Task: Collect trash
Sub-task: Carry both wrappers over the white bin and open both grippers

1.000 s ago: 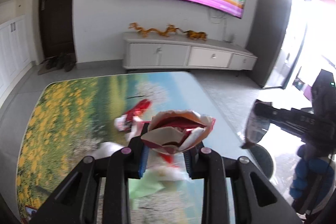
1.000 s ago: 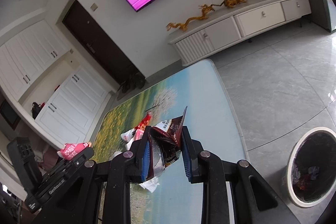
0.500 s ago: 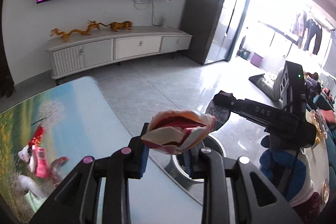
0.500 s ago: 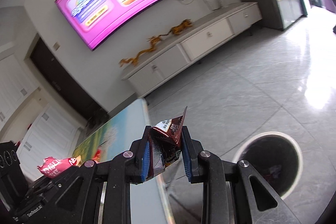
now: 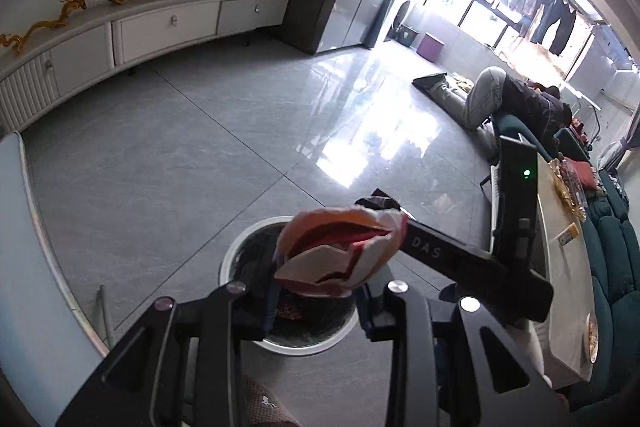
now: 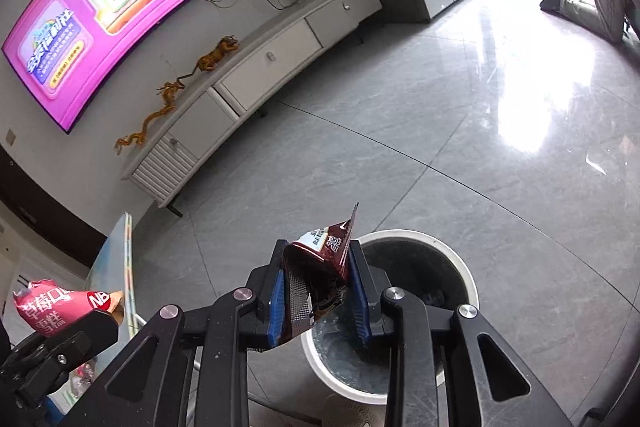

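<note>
My left gripper (image 5: 320, 307) hangs over a round white-rimmed trash bin (image 5: 230, 259) with a dark liner. A crumpled pink and white wrapper (image 5: 340, 251) sits between its jaws, which are opening. My right gripper (image 6: 316, 291) holds a dark brown foil wrapper (image 6: 324, 247) between its blue pads (image 6: 276, 299), just left of the bin (image 6: 460, 267) and partly over its rim. Its jaws are opening too. The left wrist view shows the right gripper's arm (image 5: 448, 255) crossing behind the pink wrapper. In the right wrist view the pink wrapper (image 6: 52, 307) appears at lower left.
The picture-print table's edge (image 5: 24, 267) lies to the left of the bin. Grey floor tiles (image 5: 200, 155) stretch to a white TV cabinet (image 5: 160, 27). A person (image 5: 500, 95) lies on the floor at the right, near a teal sofa (image 5: 608, 267) and a low table (image 5: 560, 247).
Both grippers swung right, away from the table, and tipped down over the bin, each still carrying its wrapper. The gaps between both pairs of jaws look slightly wider.
</note>
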Demonstrator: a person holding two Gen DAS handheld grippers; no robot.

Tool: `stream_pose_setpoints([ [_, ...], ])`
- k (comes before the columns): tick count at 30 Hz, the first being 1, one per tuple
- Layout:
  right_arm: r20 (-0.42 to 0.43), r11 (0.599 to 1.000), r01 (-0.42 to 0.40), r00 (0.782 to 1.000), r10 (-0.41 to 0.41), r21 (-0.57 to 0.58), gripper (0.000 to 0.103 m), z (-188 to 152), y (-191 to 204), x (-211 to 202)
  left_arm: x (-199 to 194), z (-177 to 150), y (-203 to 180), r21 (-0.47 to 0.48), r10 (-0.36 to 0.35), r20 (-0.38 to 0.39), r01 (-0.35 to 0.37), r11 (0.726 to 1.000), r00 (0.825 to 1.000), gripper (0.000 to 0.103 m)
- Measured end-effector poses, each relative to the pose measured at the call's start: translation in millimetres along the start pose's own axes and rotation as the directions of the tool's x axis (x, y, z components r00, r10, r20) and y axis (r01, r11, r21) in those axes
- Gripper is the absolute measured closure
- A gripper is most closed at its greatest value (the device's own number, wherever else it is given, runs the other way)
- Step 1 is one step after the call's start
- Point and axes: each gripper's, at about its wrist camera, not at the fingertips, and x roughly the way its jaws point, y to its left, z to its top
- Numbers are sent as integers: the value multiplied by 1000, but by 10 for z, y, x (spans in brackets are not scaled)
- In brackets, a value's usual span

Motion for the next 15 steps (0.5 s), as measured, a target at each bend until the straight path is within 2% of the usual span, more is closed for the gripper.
stream_pose_setpoints([
  [1,-8,1000,11,1000,-11,14,72,6,-76,64,84,35,0,-3,-11,-11,11,1000,1000,63],
  [2,-14,999,24,1000,-24,25,69,4,-138,109,188,81,12,-7,-24,-22,23,1000,999,50],
  [4,-25,997,57,998,-56,47,61,18,-270,204,328,141,19,-14,-38,-33,38,999,999,40],
  [9,-44,991,98,995,-94,87,59,29,-446,309,463,197,140,-34,-33,-60,31,999,998,40],
  [12,-48,992,95,995,-91,88,59,86,-452,329,288,200,242,-29,33,-26,-33,999,999,40],
  [15,-45,996,63,997,-60,58,59,115,-267,287,-60,135,441,-45,115,25,-113,993,993,40],
])
